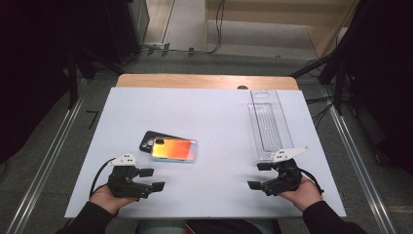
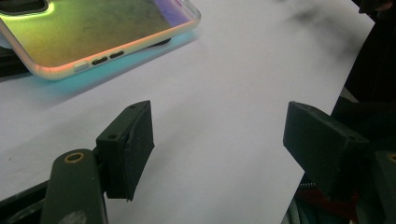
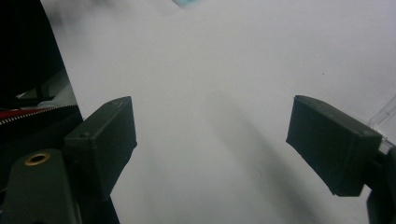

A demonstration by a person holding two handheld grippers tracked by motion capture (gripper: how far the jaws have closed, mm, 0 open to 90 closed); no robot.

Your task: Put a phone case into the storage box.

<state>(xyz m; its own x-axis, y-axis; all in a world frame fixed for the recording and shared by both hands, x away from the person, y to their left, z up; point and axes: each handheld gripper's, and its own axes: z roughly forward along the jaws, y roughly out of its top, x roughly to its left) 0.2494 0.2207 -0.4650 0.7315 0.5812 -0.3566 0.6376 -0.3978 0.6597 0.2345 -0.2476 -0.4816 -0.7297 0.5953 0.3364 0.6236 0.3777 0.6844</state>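
Note:
An iridescent orange phone case (image 1: 174, 149) lies on the white table sheet (image 1: 204, 117), overlapping a black phone (image 1: 152, 138) beneath its left end. The same case (image 2: 93, 32) fills the upper left of the left gripper view, its port cutouts facing me. My left gripper (image 1: 152, 179) rests near the front left edge, jaws wide apart and empty, just short of the case. My right gripper (image 1: 260, 176) sits at the front right, jaws apart with bare sheet between them. A clear plastic tray (image 1: 267, 122) lies lengthwise just beyond it.
The tray's clear edge (image 3: 385, 116) shows at the right of the right gripper view. A wooden table edge (image 1: 204, 81) runs behind the sheet. Metal rails (image 1: 360, 161) flank the table, with cables on the floor at the right.

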